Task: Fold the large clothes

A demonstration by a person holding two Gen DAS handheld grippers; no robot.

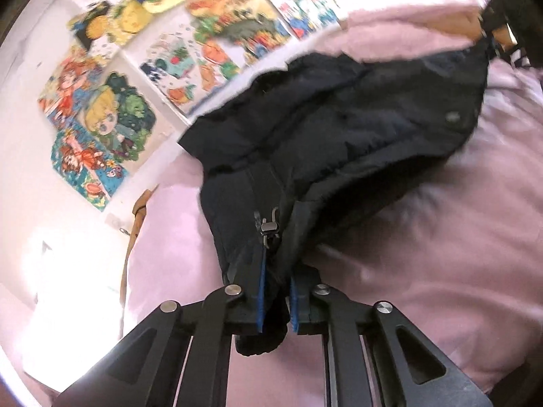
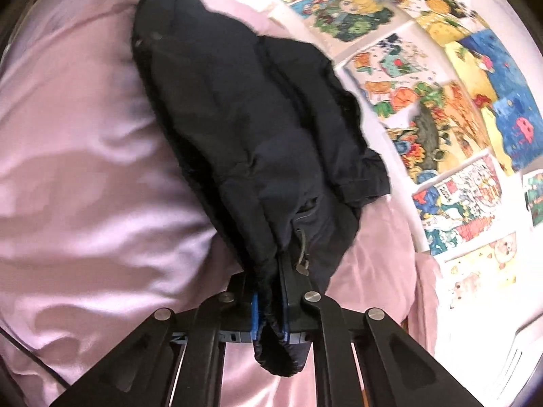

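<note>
Left wrist view: the left gripper point(image 1: 276, 271) is closed on a bunched edge of a dark navy padded jacket point(image 1: 339, 125); cloth is pinched between the blue-lined fingers point(image 1: 260, 291) and a lump of it hangs out behind them. A zipper pull point(image 1: 268, 227) sits just above the fingertips. The jacket is stretched away from the gripper toward the upper right and is held over a pink bed sheet point(image 1: 441, 237). A round snap button point(image 1: 452, 117) is seen near the far end. At the top right corner the far end meets a dark shape, too blurred to identify. A white wall with colourful drawings point(image 1: 101, 118) is seen at left and top.

Right wrist view: the right gripper point(image 2: 271, 291) is clamped on another gathered edge of the same jacket point(image 2: 254, 118); fabric fills the gap between the blue pads point(image 2: 255, 315) and a fold droops below. A cord with a small toggle point(image 2: 302, 264) lies against the right finger. The jacket runs up and left, over the pink sheet point(image 2: 85, 169). Drawings on the wall point(image 2: 441, 101) are seen at right.
</note>
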